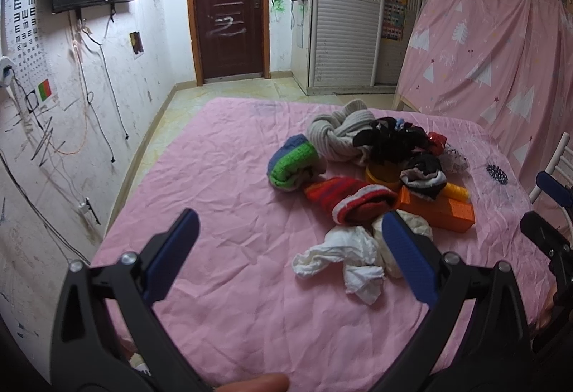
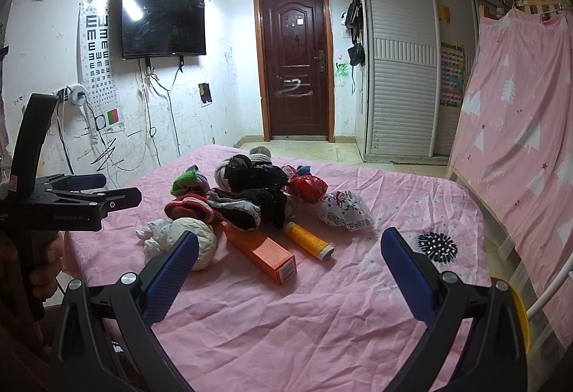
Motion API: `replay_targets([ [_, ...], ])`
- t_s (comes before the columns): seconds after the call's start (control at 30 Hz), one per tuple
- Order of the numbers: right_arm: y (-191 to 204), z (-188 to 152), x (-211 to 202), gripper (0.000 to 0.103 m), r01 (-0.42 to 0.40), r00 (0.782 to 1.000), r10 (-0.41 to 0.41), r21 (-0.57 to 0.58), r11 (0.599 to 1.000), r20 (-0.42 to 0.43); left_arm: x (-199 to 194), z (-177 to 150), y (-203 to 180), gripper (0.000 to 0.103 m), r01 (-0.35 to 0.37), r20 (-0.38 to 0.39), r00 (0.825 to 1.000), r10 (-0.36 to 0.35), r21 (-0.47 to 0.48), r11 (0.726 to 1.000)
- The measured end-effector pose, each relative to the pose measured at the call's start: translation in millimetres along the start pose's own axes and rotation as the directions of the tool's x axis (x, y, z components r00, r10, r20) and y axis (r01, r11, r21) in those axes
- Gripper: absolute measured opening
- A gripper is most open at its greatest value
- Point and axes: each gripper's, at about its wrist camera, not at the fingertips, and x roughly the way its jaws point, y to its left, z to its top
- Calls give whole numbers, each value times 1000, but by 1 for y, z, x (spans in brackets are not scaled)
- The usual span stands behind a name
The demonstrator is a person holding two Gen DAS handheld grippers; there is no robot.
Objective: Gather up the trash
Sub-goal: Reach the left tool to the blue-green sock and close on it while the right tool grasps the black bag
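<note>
A heap of things lies on the pink bedsheet (image 1: pixel 222 177). Crumpled white tissue (image 1: pixel 343 259) and a white paper ball (image 1: pixel 417 227) lie at its near edge; they also show in the right wrist view, the tissue (image 2: pixel 154 231) and the ball (image 2: pixel 198 234). An orange box (image 2: pixel 261 250), a yellow tube (image 2: pixel 308 240), a crumpled printed wrapper (image 2: pixel 343 211) and a red wrapper (image 2: pixel 308 188) lie there too. My left gripper (image 1: pixel 290 231) is open and empty, just short of the tissue. My right gripper (image 2: pixel 290 248) is open and empty, above the sheet before the orange box.
Rolled socks and dark clothes (image 2: pixel 250 191) are mixed into the heap, with a yellow cup (image 1: pixel 383 173) under them. A pink curtain (image 2: pixel 519 127) hangs on the right. A white chair frame (image 1: pixel 553 163) stands by the bed's right edge. The left gripper's body (image 2: pixel 71 202) shows at left.
</note>
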Motion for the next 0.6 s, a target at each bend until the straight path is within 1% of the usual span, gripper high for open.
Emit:
replay_targets([
  [0.1,-9,-2,6,95,-5,1000,6,23,1000,-22,3,3,3,98,13,-19,1000,-13,-3,1000],
  [0.23,-19,-5,12,95,-10,999,13,50,999,-48,19,6,2,98,20,-48,999,-20,7,1000],
  [0.37,-32,-7,25,95,-39,993,52,116,992,-110,33,13,5,97,27,-83,996,-27,7,1000],
  [0.4,-33,-5,27,95,-55,991,68,121,991,-113,36,16,7,97,23,-87,996,-22,7,1000],
  [0.47,-29,-2,31,95,-80,986,93,99,992,-138,41,25,11,97,16,-88,996,-15,9,1000],
  [0.6,-16,9,42,95,-121,976,126,38,992,-178,53,43,14,97,3,-84,996,1,48,999],
])
